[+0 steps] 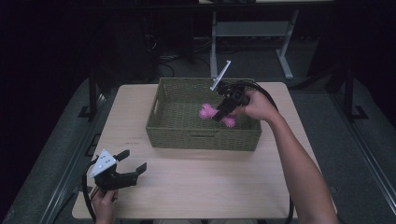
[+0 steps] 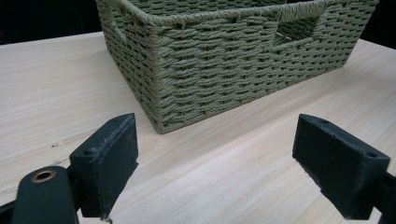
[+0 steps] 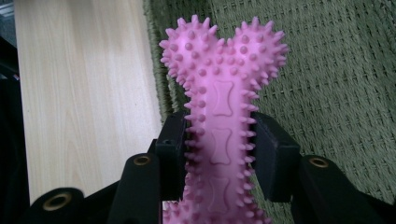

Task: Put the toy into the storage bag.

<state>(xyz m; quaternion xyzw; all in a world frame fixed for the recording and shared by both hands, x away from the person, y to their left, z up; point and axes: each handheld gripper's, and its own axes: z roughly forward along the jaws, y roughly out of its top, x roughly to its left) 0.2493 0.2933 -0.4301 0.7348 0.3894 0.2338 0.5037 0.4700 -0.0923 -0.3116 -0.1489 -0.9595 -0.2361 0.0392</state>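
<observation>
Pale wood worktop (image 1: 196,177) carried a woven green basket (image 1: 187,135). Over its interior, the right hand-held gripper (image 1: 223,111) clamped the shaft of a pink spiky bone toy (image 3: 222,98), probably to set it inside or lift it out; the toy's lower end was cut off. The left hand-held gripper (image 1: 131,162) waited wide apart, empty.

Your right gripper (image 1: 223,110) is over the green woven basket (image 1: 203,135) and its jaws are closed on a pink spiky bone toy (image 1: 206,112). The basket sits at the far middle of the light wood table (image 1: 205,182). Your left gripper (image 1: 131,163) is near the table's front left corner, well apart from the basket, with its jaws spread wide.
</observation>
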